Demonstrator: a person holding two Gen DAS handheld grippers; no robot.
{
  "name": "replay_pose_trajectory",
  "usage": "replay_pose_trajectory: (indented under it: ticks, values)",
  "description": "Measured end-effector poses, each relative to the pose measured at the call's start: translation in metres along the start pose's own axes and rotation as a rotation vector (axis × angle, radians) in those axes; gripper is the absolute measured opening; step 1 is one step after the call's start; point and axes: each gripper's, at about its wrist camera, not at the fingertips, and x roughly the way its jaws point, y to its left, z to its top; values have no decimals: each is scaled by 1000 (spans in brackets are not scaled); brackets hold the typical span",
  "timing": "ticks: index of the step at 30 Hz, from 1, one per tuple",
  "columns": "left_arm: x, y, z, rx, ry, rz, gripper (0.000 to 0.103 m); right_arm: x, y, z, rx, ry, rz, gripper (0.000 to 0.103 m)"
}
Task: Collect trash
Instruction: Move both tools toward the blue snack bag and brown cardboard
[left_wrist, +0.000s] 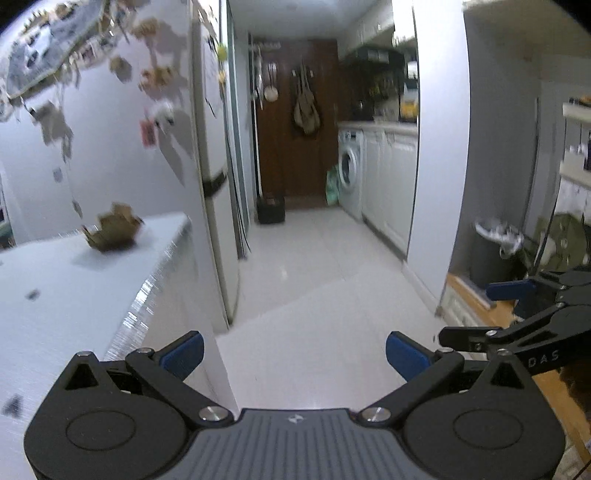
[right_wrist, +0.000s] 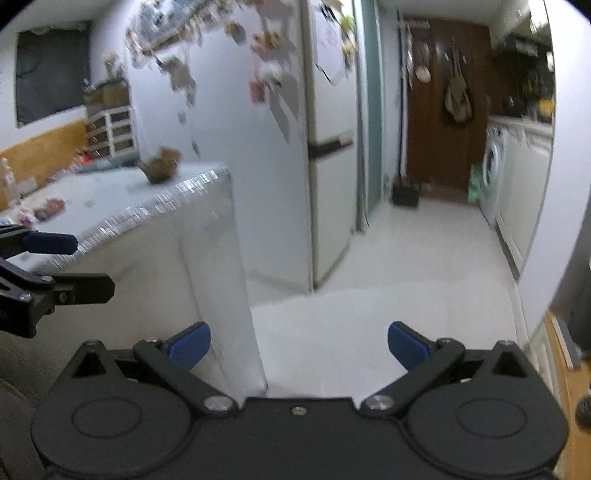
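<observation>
A crumpled brown paper piece (left_wrist: 112, 230) lies on the white table (left_wrist: 66, 295) at the left; it also shows in the right wrist view (right_wrist: 160, 168) near the table's far corner. My left gripper (left_wrist: 294, 352) is open and empty, held beside the table's edge above the floor. My right gripper (right_wrist: 299, 345) is open and empty, off the table's near corner. A grey trash bin with a white liner (left_wrist: 493, 254) stands by the wall at the right. Each gripper appears at the edge of the other's view.
A white fridge (left_wrist: 207, 147) with magnets stands behind the table. A corridor with a white tiled floor (left_wrist: 314, 266) leads to a brown door (left_wrist: 299, 118). A washing machine (left_wrist: 351, 171) and cabinets line the right. Small scraps lie on the table's left part (right_wrist: 51, 208).
</observation>
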Motion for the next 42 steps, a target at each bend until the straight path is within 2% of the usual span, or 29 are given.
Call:
replay_pose_trajectory:
  ticks: [8,17,25,35,38,42]
  values:
    - [-57,41,18,-28,-122,87,103,-15,43,34,-7,-147,89,103]
    - [-101,109,22,-53,-194,295,103,-2,89,64,-37,-232,137,103]
    - [-120,184,4,-99,-165,433,103,26,126,86,-84,-261,195,103]
    - [-123,271,-29,-151,-77,539,103,80,167,117,-179,-274,224,103]
    - [-123,291,-41,-162,-52,537,103,101,174,127,-188,-279,237,103]
    - [-122,313,-50,-183,-40,489,103,133,187,141,-222,-272,237,103]
